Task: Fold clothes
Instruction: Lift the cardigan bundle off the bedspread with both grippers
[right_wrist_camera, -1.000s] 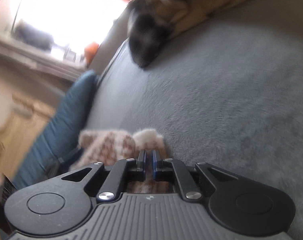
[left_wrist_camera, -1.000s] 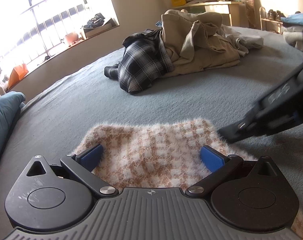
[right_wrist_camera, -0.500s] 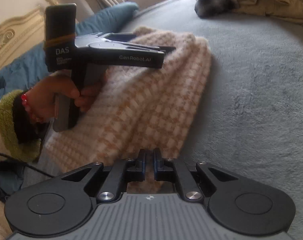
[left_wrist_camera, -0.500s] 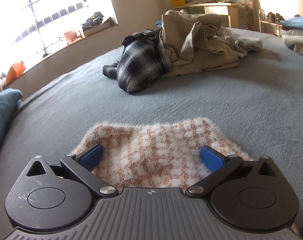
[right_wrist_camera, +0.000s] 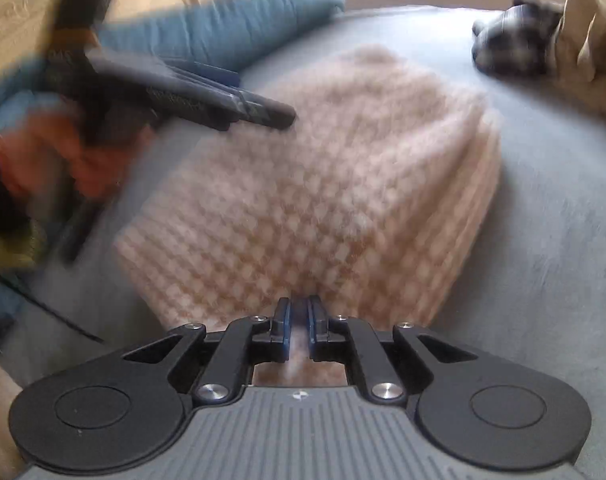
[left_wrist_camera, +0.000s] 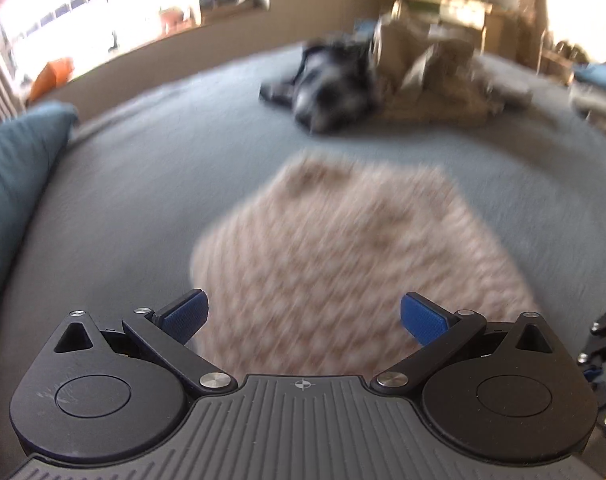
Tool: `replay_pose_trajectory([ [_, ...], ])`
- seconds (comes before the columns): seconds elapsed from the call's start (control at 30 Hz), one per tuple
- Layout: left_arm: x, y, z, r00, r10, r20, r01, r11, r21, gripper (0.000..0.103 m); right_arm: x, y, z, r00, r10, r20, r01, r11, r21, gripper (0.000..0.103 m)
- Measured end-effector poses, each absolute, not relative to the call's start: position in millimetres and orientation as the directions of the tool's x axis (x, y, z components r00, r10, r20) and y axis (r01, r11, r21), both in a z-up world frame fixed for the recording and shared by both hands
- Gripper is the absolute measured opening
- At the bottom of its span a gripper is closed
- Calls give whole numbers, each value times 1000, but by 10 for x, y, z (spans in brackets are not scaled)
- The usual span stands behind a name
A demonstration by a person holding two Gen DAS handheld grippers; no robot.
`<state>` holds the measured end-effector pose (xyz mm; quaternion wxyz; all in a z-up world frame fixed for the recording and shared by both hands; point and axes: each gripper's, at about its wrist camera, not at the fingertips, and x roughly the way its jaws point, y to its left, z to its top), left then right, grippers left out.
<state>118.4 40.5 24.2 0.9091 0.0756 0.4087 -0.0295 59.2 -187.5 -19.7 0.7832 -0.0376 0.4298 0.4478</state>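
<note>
Where the grey bedcover [left_wrist_camera: 135,200] spreads out ahead of the left gripper [left_wrist_camera: 303,318], its blue fingers [left_wrist_camera: 185,314] spread wide with nothing between them, a teal pillow [left_wrist_camera: 11,184] borders the left side and a heap of plaid and tan clothes [left_wrist_camera: 383,80] lies far ahead below the bright window [left_wrist_camera: 103,20]. The folded fuzzy checked garment [right_wrist_camera: 335,184] lies flat just past those fingertips, long axis running away from them, bare cover open all around. The right gripper [right_wrist_camera: 299,330] has its fingers pressed nearly together, pinching the garment's near edge.
</note>
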Motion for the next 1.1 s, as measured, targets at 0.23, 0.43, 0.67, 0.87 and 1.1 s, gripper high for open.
replay_pose_trajectory([
  [0.23,1116,440,150,624,26,-781,42,997,67,103,712,-1764,142,275,639,-718,-762,600,242,9],
  [0.43,1064,403,115,618,62,-784,-7,997,73,103,1008,-1646,81,436,621,-651,-711,681,173,19],
  [0.67,1061,377,134,582,99,-807,-55,995,83,103,1230,-1545,85,421,620,-662,-698,688,200,22],
  [0.87,1070,357,151,575,110,-811,-72,994,84,103,1532,-1157,266,482,677,-557,-735,658,165,22],
  [1.1,1111,347,180,559,119,-821,-86,993,86,103,1988,-819,-233,456,610,-648,-700,696,162,36],
])
